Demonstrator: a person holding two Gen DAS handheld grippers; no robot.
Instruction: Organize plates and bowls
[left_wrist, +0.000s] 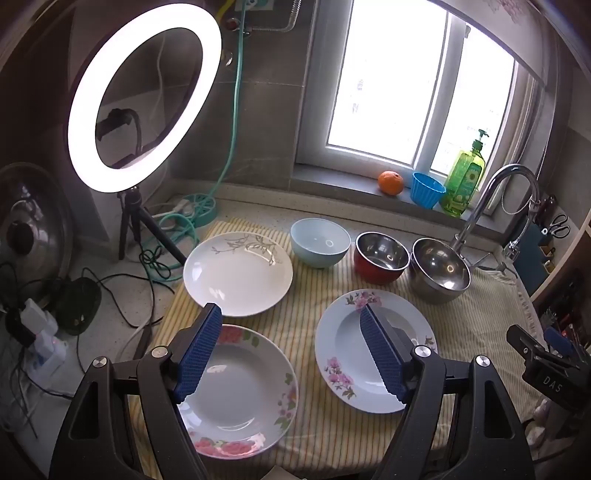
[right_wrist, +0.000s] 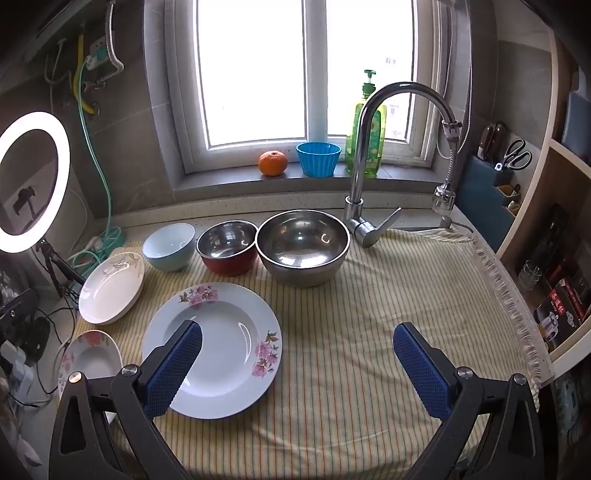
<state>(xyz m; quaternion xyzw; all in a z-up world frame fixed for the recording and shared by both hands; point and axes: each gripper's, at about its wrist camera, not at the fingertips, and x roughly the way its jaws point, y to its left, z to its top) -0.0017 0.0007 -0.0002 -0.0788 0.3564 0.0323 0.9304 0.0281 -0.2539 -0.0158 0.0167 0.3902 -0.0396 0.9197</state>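
Note:
Three plates lie on a striped cloth (left_wrist: 303, 332): a white plate with a grey leaf print (left_wrist: 238, 273), a rose-rimmed plate (left_wrist: 240, 395) and a pale blue plate with pink flowers (left_wrist: 354, 350), also in the right wrist view (right_wrist: 218, 339). Behind them stand a light blue bowl (left_wrist: 319, 242), a red-sided steel bowl (left_wrist: 382, 256) and a larger steel bowl (left_wrist: 439, 269). My left gripper (left_wrist: 291, 314) is open and empty, above the gap between the plates. My right gripper (right_wrist: 299, 332) is open and empty, its left finger over the blue plate; its body shows at the far right of the left wrist view (left_wrist: 543, 365).
A faucet (right_wrist: 369, 155) rises behind the bowls. An orange (right_wrist: 272, 163), a blue cup (right_wrist: 317, 158) and a green soap bottle (right_wrist: 364, 129) sit on the windowsill. A ring light on a tripod (left_wrist: 144, 96) and cables stand at the left. Shelves (right_wrist: 554, 258) are at the right.

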